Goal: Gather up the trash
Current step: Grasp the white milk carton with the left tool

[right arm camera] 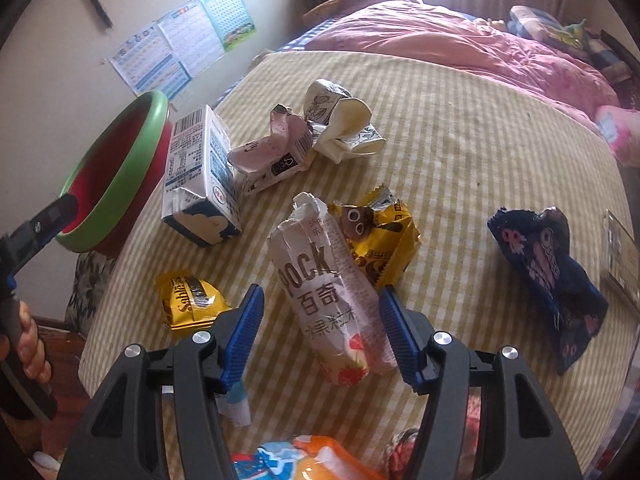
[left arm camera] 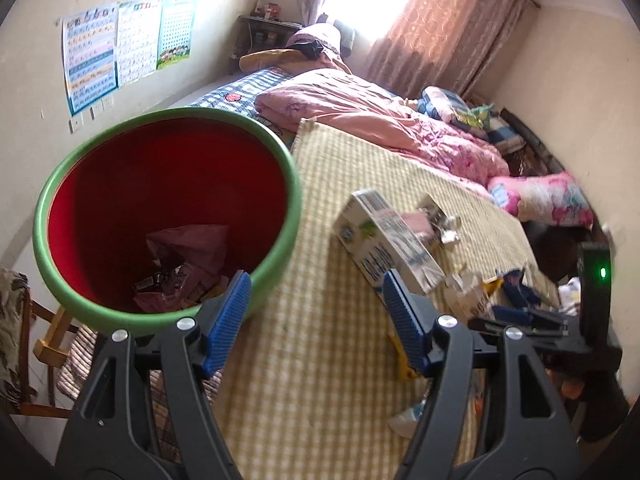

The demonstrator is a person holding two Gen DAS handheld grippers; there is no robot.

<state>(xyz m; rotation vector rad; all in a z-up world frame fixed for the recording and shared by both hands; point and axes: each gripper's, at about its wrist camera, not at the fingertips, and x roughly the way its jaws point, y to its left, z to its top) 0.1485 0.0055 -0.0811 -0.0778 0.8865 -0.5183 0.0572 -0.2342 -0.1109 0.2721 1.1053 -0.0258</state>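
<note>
- Trash lies scattered on the yellow checked bed mat (right arm camera: pixel 460 152): a white Pocky wrapper (right arm camera: pixel 320 296), a white milk carton (right arm camera: pixel 202 184), yellow snack packets (right arm camera: pixel 190 304) and a dark blue wrapper (right arm camera: pixel 548 276).
- Some wrappers already sit in the red bin with a green rim (left arm camera: pixel 168 216); most litter is left, I judge.
- Right tongs (right arm camera: pixel 320 334) stand open, straddling the Pocky wrapper without pressing it.
- Left tongs (left arm camera: pixel 316 320) are open and empty beside the bin.
- Bin overhangs the mat's left edge; the mat's middle is free.

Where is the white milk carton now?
In the right wrist view the milk carton lies left on the checked mat, beside the red bin.
</note>
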